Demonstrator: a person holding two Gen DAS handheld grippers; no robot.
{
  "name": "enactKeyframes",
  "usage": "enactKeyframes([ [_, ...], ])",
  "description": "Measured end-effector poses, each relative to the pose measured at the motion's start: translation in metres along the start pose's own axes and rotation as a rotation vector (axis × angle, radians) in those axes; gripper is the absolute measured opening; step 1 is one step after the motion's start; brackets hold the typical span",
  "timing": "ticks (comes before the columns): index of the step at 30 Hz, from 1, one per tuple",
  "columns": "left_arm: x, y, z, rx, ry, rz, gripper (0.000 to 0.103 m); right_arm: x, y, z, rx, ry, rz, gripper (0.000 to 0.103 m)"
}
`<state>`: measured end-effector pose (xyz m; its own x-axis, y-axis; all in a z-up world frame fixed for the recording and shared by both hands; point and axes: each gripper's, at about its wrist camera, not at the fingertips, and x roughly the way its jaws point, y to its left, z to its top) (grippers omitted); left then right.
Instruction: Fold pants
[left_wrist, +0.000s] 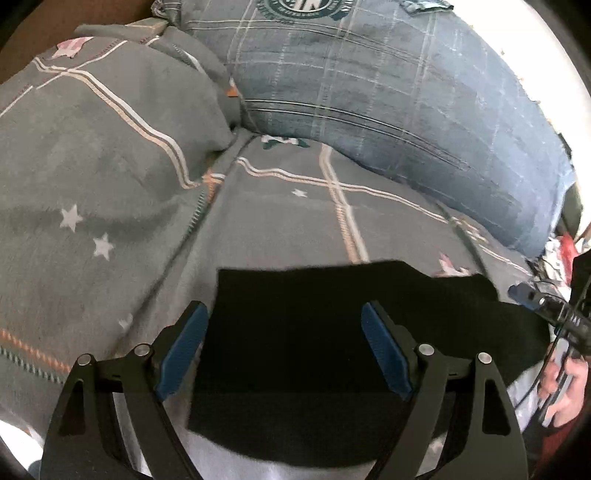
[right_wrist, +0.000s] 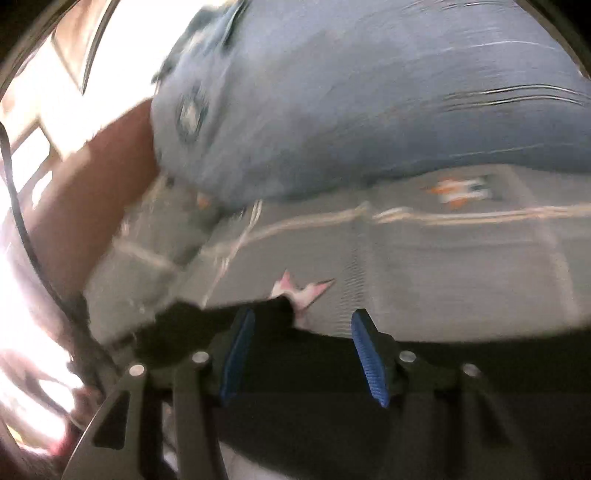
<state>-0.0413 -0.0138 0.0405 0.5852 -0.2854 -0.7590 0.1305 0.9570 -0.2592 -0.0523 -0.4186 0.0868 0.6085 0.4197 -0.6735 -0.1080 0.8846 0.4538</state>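
The black pants (left_wrist: 303, 332) lie folded flat on a grey bedspread (left_wrist: 280, 221), low in the left wrist view. My left gripper (left_wrist: 284, 317) is open, its blue pads (left_wrist: 184, 343) spread over the pants' near edge with nothing between them. In the blurred right wrist view the pants (right_wrist: 443, 376) stretch across the bottom. My right gripper (right_wrist: 301, 325) is open above their far edge, near a pink star print (right_wrist: 303, 291). The right gripper (left_wrist: 546, 306) and the hand holding it also show at the right edge of the left wrist view.
A grey patterned quilt (left_wrist: 92, 147) is bunched up at the left. A large blue checked pillow (left_wrist: 388, 92) lies behind the pants; it also shows in the right wrist view (right_wrist: 369, 103). Bright window light fills the left of the right wrist view.
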Motion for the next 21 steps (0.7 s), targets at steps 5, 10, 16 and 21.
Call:
enactKeyframes([
  [5,0.016,0.011,0.004,-0.031,0.014,-0.011,0.086,0.047,0.017,0.005,-0.048,0.055,-0.005,0.009],
  [10,0.022,0.014,0.0,-0.043,-0.008,0.005,0.086,0.03,0.008,0.013,-0.008,-0.039,0.0,0.008],
  [16,0.023,0.016,-0.002,-0.027,-0.003,0.062,0.086,0.048,0.0,-0.002,0.033,-0.036,-0.076,0.016],
  [21,-0.008,0.012,-0.009,-0.021,-0.019,0.058,0.085,0.009,0.008,-0.005,0.04,-0.088,-0.052,0.021],
])
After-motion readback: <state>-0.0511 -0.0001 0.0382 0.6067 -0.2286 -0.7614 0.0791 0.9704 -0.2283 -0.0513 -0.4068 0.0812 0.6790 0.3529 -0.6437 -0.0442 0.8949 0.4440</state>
